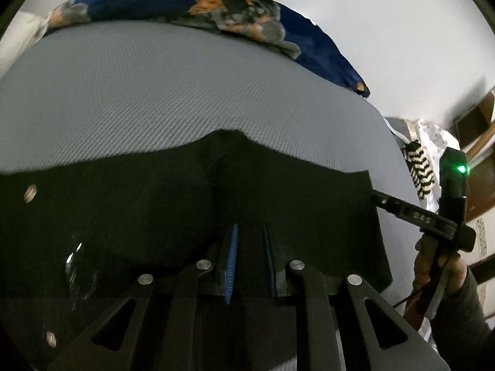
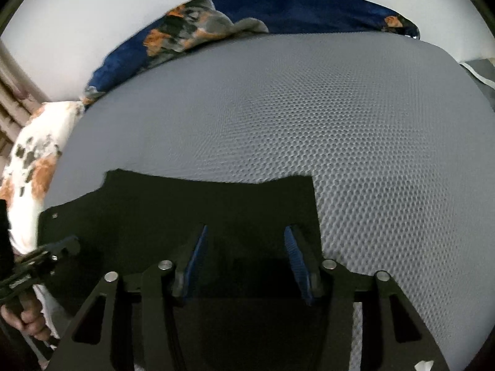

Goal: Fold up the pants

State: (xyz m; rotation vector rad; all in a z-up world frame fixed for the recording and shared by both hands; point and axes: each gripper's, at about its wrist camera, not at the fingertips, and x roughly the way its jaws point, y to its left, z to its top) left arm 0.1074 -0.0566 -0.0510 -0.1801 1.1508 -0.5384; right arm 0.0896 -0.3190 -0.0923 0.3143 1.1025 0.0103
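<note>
Black pants [image 1: 139, 210] lie spread on a grey textured mattress [image 1: 154, 92], with a metal button [image 1: 30, 193] at their left. My left gripper [image 1: 250, 232] points down onto the cloth, its jaws a narrow gap apart; the dark hides whether any fabric sits between them. In the right wrist view the pants [image 2: 216, 204] end in a straight edge under my right gripper [image 2: 246, 235], which stands open above the cloth near its right corner. Each view shows the other tool: the right gripper [image 1: 383, 201] at the pants' right edge, the left gripper [image 2: 66, 245] at their left.
A dark blue floral blanket [image 1: 216, 3] is bunched along the far edge of the mattress [image 2: 371, 154]. A white pillow with orange patches [image 2: 34, 160] lies at the left. A black-and-white striped cloth [image 1: 420, 170] lies beyond the right edge. A person's hand [image 1: 433, 272] holds the right tool.
</note>
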